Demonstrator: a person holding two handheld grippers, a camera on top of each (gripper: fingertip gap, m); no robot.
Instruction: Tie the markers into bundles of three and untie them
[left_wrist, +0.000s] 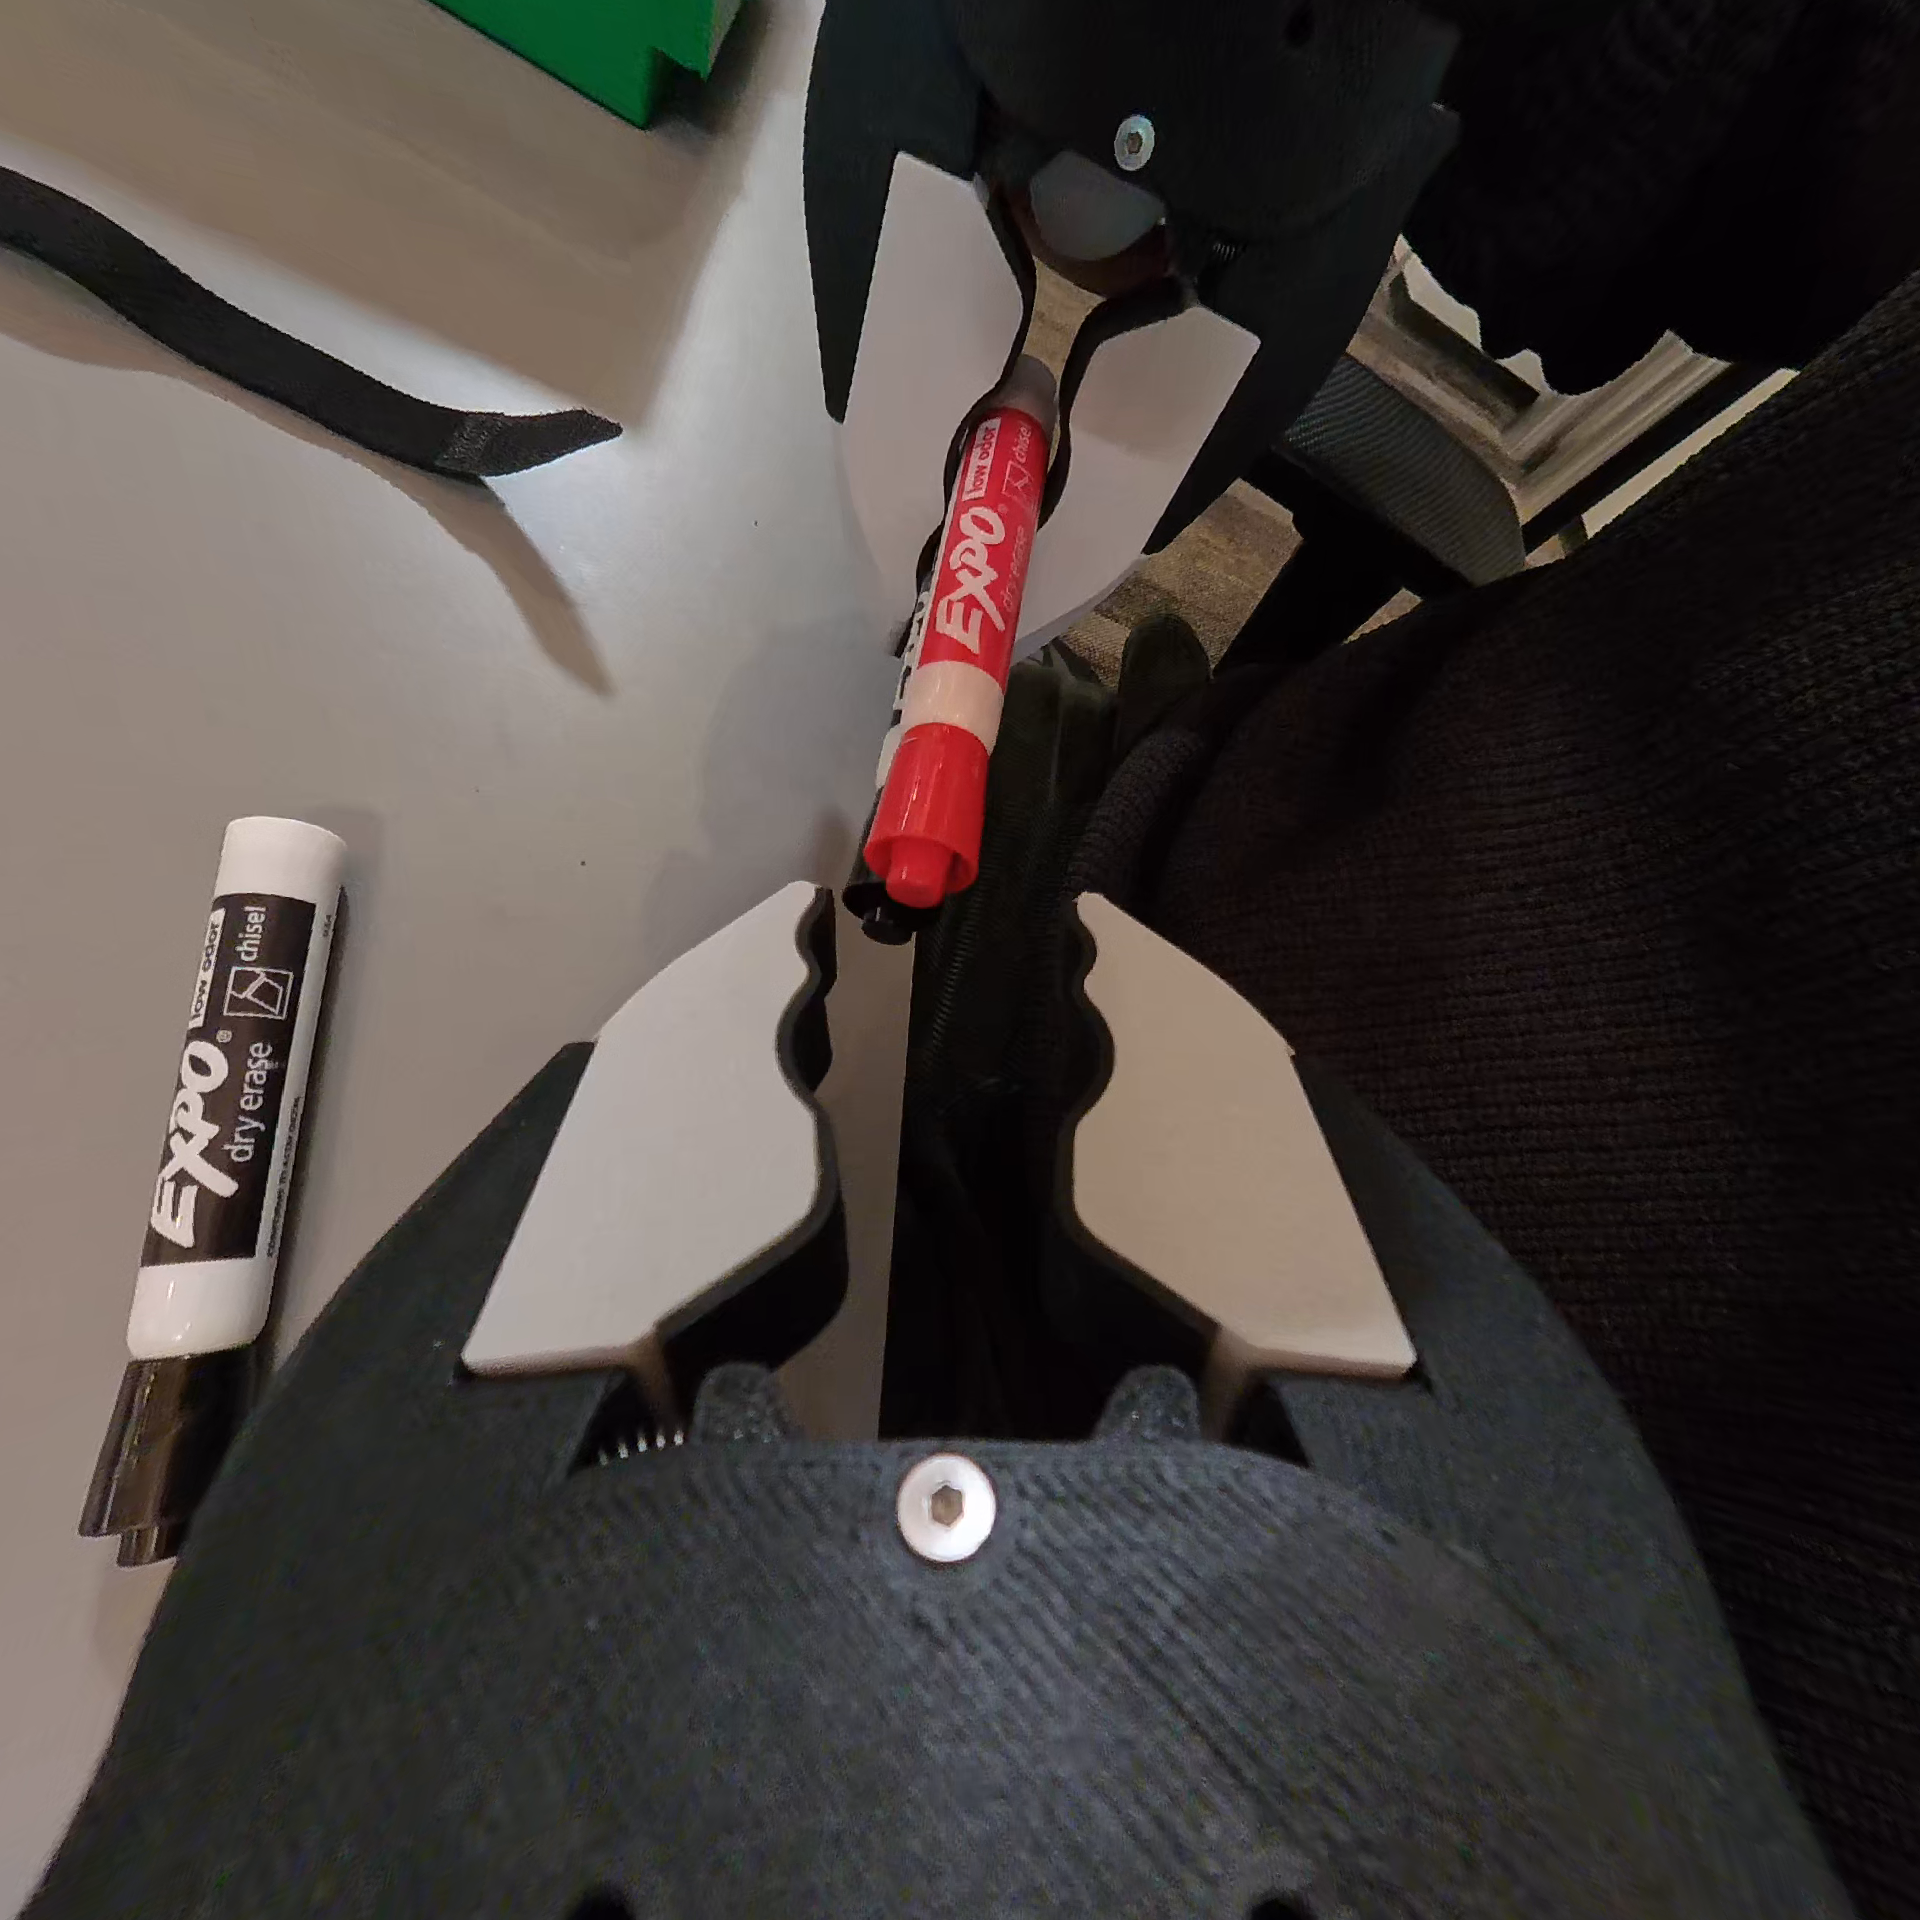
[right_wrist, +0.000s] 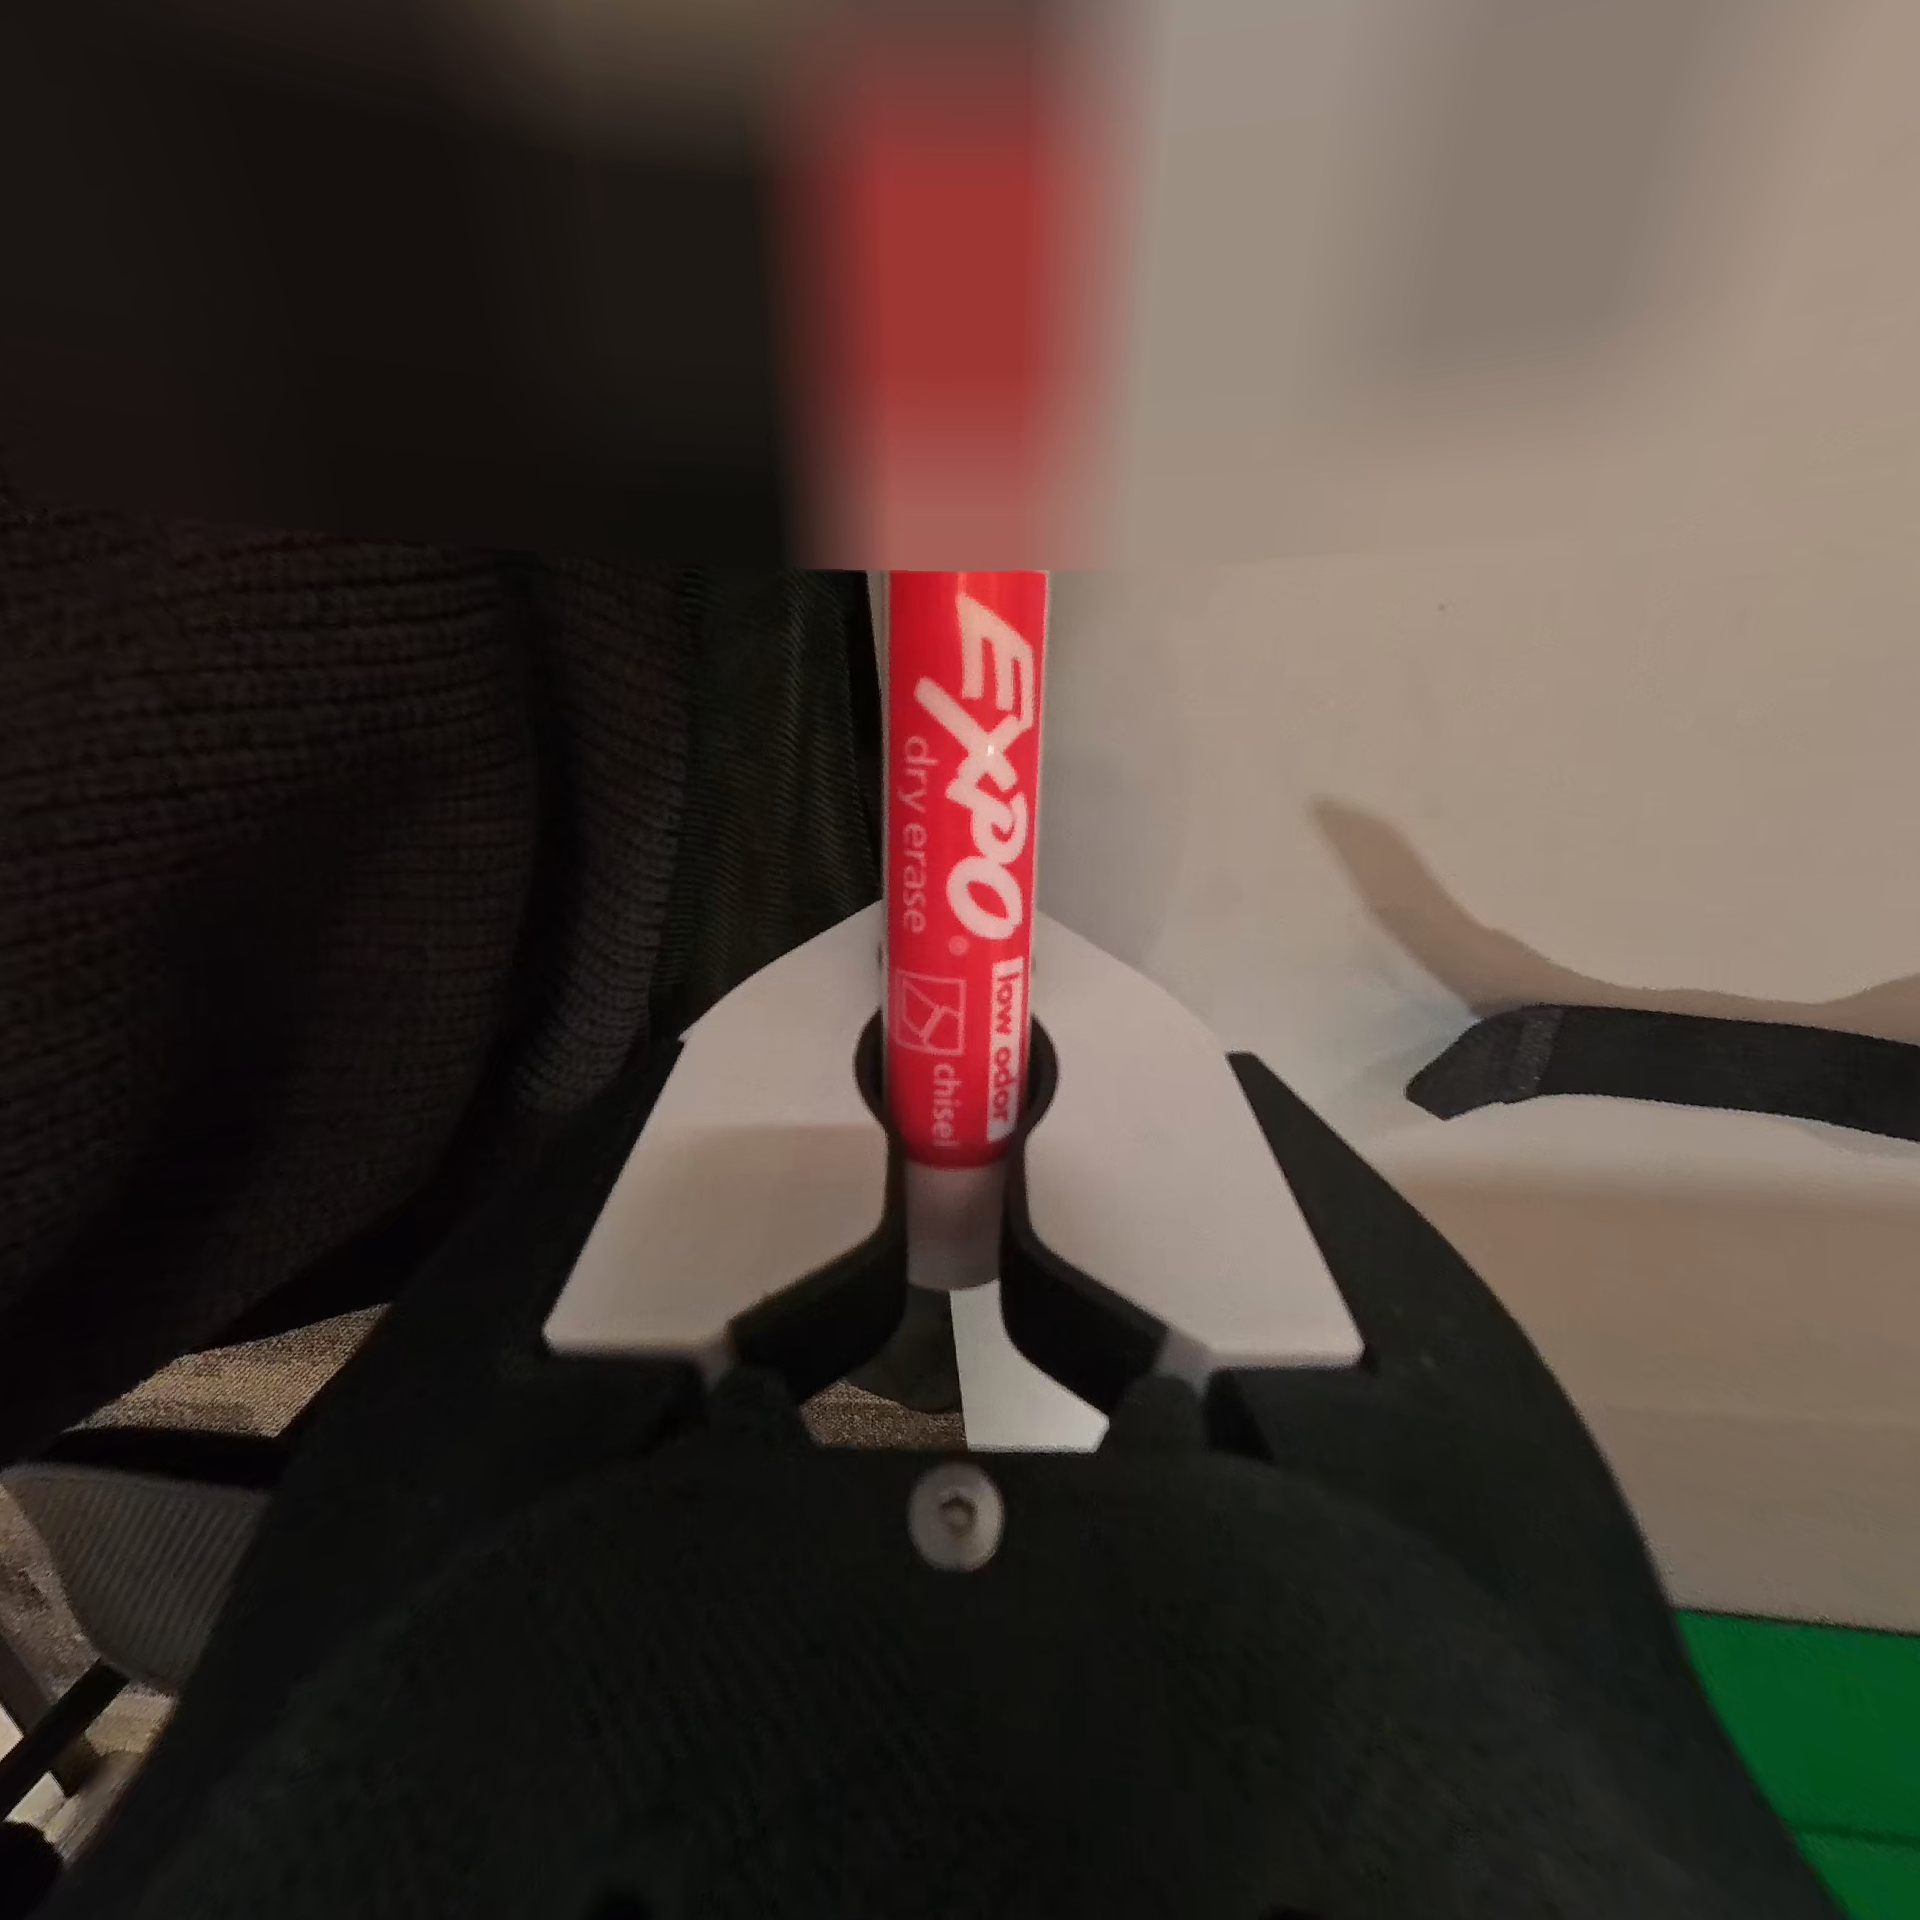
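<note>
The right tool (right_wrist: 961, 1081) squeezes the back end of a red marker (right_wrist: 961, 831), which points its cap at the left tool (left_wrist: 951, 997). That tool gapes wide, empty, cap tip just at its fingertips. Keeping both lined up straight looks wise. A black marker (left_wrist: 234, 1101) lies on the white desk (left_wrist: 468, 675), near a black strap (left_wrist: 260, 343) and a green block (left_wrist: 613, 52).
</note>
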